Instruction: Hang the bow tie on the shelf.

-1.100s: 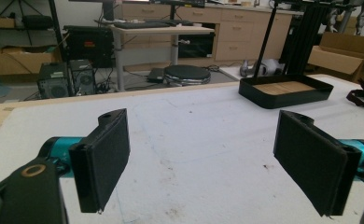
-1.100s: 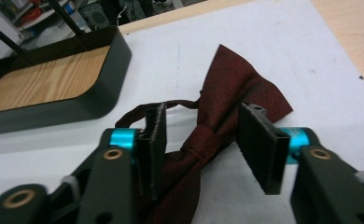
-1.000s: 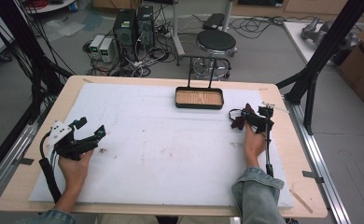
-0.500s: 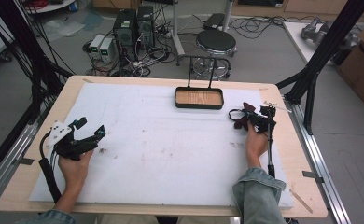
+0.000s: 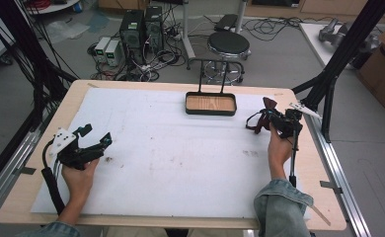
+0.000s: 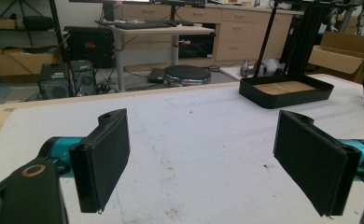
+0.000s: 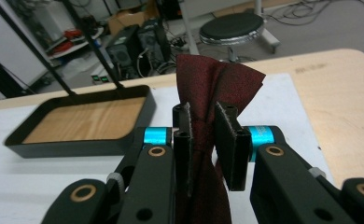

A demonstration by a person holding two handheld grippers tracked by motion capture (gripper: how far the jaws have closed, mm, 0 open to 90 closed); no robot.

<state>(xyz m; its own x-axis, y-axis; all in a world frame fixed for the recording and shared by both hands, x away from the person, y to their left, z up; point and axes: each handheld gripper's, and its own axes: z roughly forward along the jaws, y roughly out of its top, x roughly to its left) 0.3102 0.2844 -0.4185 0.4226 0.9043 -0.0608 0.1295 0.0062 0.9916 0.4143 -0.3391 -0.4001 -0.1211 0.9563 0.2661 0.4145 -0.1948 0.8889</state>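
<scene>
Lifted slightly since before, the right tool (image 7: 203, 144) pinches a creased dark-red bow tie (image 7: 217, 84); left tool (image 6: 208, 172) spread.

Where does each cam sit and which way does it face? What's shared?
High view: above the person's side, looking forward and down on the table; forearms, left gripper, right gripper.
Left gripper view: on the left gripper, facing across the table to the tray; jaws wide apart.
Right gripper view: on the right gripper, jaws clamping dark red cloth.
Shared: tray, all three.
</scene>
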